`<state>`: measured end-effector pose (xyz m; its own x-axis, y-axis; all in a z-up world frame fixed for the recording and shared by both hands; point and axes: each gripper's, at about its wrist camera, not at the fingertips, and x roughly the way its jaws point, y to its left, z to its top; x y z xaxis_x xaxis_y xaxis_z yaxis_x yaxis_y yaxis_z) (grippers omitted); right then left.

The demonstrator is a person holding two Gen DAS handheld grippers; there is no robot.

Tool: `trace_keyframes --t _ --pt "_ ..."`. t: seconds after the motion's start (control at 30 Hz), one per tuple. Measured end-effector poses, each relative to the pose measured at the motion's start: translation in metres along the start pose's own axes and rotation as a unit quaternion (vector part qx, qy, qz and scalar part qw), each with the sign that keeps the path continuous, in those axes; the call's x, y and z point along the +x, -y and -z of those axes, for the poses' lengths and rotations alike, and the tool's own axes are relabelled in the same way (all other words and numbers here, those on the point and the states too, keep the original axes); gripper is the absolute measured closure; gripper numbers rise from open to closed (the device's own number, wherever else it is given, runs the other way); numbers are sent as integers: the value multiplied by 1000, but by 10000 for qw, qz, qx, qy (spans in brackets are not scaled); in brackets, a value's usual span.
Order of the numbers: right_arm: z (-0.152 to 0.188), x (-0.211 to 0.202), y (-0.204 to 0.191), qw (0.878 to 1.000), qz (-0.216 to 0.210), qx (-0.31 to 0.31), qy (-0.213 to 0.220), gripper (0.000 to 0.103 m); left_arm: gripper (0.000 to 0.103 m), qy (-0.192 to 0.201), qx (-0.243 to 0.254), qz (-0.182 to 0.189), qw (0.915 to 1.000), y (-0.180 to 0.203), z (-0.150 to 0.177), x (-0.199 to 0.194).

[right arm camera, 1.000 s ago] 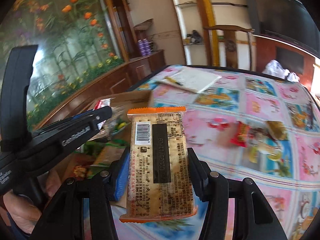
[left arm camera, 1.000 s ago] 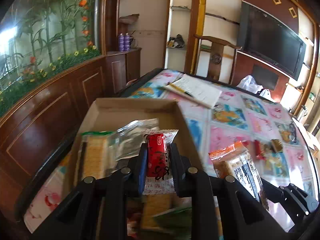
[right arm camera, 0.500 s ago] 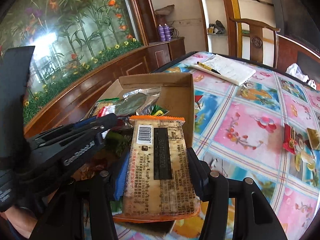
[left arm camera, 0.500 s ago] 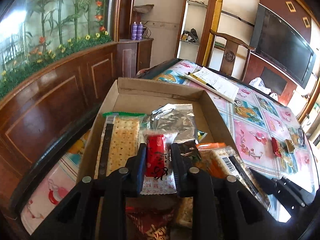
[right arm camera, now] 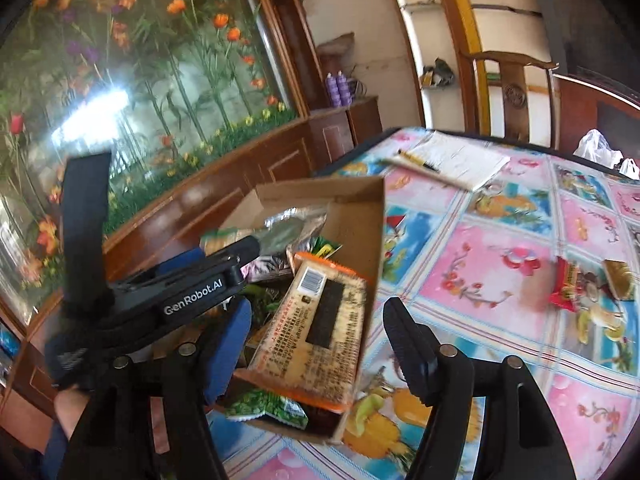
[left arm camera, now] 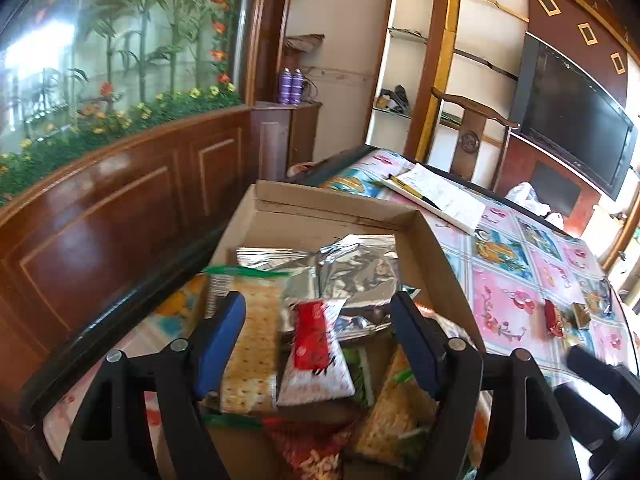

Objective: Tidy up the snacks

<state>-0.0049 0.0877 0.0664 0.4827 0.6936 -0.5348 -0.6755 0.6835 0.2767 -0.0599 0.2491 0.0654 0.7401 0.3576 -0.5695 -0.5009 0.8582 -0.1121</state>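
Observation:
An open cardboard box [left arm camera: 332, 200] holds several snack packs. My left gripper [left arm camera: 316, 350] hangs over it with its jaws opening. A red-and-white packet [left arm camera: 314, 332] lies loose between the fingers, touching neither pad, on a green-edged cracker pack [left arm camera: 250, 344] and silver foil bags [left arm camera: 356, 276]. My right gripper [right arm camera: 318, 350] is also opening. The orange cracker pack [right arm camera: 316, 332] leans tilted against the box wall [right arm camera: 360, 216], free of both fingers. The left gripper [right arm camera: 240, 256] shows at the left of the right wrist view.
Loose snacks remain on the flowered tablecloth [right arm camera: 500, 264]: a red packet [right arm camera: 568, 284] and a gold one [right arm camera: 618, 280]. A notebook with a pen [right arm camera: 452, 156] lies at the far end before a wooden chair [right arm camera: 516, 80]. A wood-panelled wall runs along the table's left.
Both grippers have opened. The red-and-white packet dropped from the left jaws into the box. The orange cracker pack left the right jaws and tipped against the box wall.

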Motion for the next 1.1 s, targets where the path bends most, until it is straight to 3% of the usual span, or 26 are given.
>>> trace_keyframes --t 0.23,0.37,0.5,0.63,0.87,1.1 --pt "23 -53 24 9976 612 -134 284 16 0 623 441 -414 9962 23 21 -51" --pt "36 -79 29 9932 1051 -248 445 9 0 747 845 -498 9924 47 36 -68" --pt "50 -99 36 9887 1371 -340 500 8 0 709 1261 -607 9876 71 50 -70" --pt "58 -114 45 9826 1725 -364 586 5 0 495 1292 -261 9900 79 56 -70" --pt "63 -109 40 9829 1702 -532 464 3 0 693 1537 -838 9821 89 64 -73" --pt "72 -98 20 9768 1798 -1106 355 3 0 683 1530 -848 9822 88 61 -73"
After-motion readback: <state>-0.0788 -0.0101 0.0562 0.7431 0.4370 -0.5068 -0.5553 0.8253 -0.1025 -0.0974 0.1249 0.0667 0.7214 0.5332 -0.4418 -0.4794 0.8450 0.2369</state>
